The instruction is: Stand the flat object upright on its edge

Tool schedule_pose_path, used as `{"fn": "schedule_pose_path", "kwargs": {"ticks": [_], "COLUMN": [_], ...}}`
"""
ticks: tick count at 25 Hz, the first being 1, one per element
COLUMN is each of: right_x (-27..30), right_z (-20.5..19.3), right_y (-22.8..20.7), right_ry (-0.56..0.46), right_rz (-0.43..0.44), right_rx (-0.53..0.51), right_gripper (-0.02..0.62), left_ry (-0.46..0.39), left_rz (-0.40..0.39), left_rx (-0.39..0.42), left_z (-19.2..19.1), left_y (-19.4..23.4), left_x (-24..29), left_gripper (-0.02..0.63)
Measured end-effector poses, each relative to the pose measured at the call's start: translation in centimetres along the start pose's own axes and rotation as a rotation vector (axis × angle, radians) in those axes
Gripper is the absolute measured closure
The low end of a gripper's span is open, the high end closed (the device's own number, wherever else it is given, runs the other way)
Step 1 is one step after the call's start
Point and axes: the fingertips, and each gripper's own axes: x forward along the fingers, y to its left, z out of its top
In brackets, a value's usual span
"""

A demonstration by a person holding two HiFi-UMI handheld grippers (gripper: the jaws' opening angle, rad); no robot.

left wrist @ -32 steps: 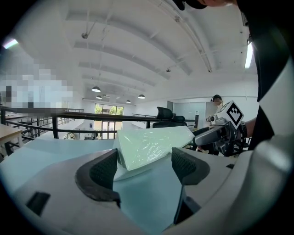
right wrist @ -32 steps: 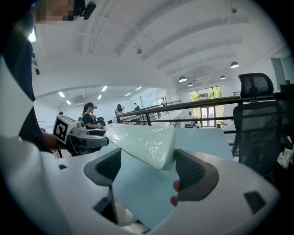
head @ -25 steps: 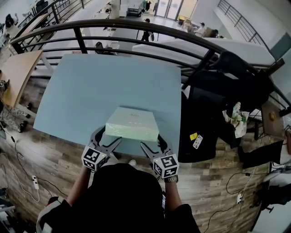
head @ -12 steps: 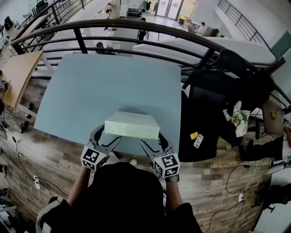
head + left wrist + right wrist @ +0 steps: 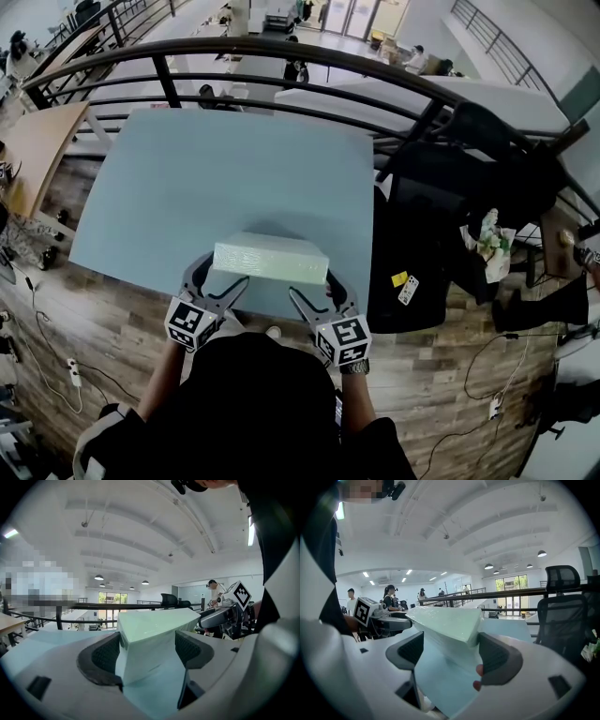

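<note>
There is one pale green slab (image 5: 272,258), one light blue worktop (image 5: 225,178) under it, and two tongs, one at each of the slab's near corners. Beyond the slab's far side curves one dark railing (image 5: 281,52), and off to the slab's right stands one black chair (image 5: 487,141).

The slab is tilted. Its near long edge is raised off the worktop and its far edge is down on it, close to the worktop's near side.

The left tongs (image 5: 223,272) are spread wide, with the slab's near left corner lodged between the jaws. The corner lies against the left-hand pad (image 5: 105,656), and the other pad looks just beside it rather than pressing.

The right tongs (image 5: 314,286) are spread just as wide around the slab's near right corner. That corner leans on the right-hand pad (image 5: 494,656), with bare worktop showing between the slab and the opposite pad.
</note>
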Motion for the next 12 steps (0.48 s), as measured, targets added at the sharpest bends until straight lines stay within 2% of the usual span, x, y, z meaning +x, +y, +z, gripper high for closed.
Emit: {"fn": "schedule_pose_path", "kwargs": {"ticks": [12], "right_x": [-0.12], "right_z": [0.26], "right_y": [0.02], "right_ry": [-0.01], "right_rz": [-0.005], "right_rx": [0.0], "right_gripper": [0.247], "left_ry": [-0.012], "left_rz": [0.004], "left_rx": [-0.013], "left_z": [0.28], "left_y": [0.02], "left_x": [-0.18], "left_gripper": [0.249]}}
